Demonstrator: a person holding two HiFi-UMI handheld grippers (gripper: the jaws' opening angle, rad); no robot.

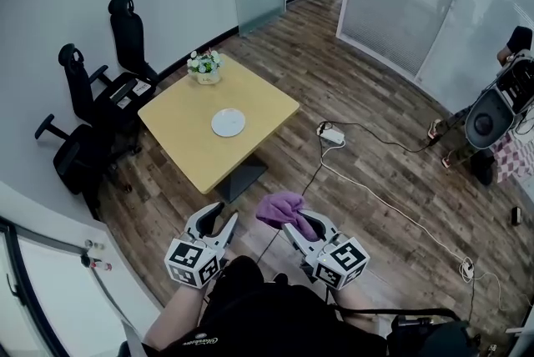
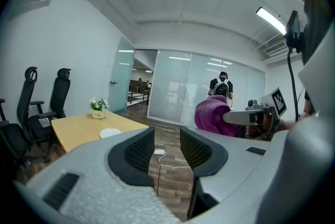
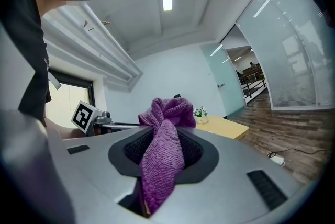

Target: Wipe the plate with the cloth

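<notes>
Person stands on the wood-plank floor (image 1: 367, 88), well back from the square light-wood table (image 1: 179, 134), with both grippers held low in front of the body. The right gripper (image 1: 297, 222) is clamped on a purple knitted cloth (image 1: 279, 208). The cloth is pinched between the jaws, bunched up above the tips, with one tail hanging down inside the jaw opening. The left gripper (image 1: 219, 218) carries nothing: jaws are parted by a moderate gap, with only floor and a white cable visible between them. The two grippers are side by side, near each other but not touching. The round white plate (image 1: 228, 123) lies flat near the table's middle, well apart from both grippers and the cloth. A small pot of white flowers (image 1: 204, 65) sits by the far table corner. Black office chairs (image 1: 100, 101) are grouped along the wall beside the table. A white power strip (image 1: 332, 134) with trailing cords lies on the floor past the table. Another person (image 2: 221, 87) stands by the frosted glass wall.
</notes>
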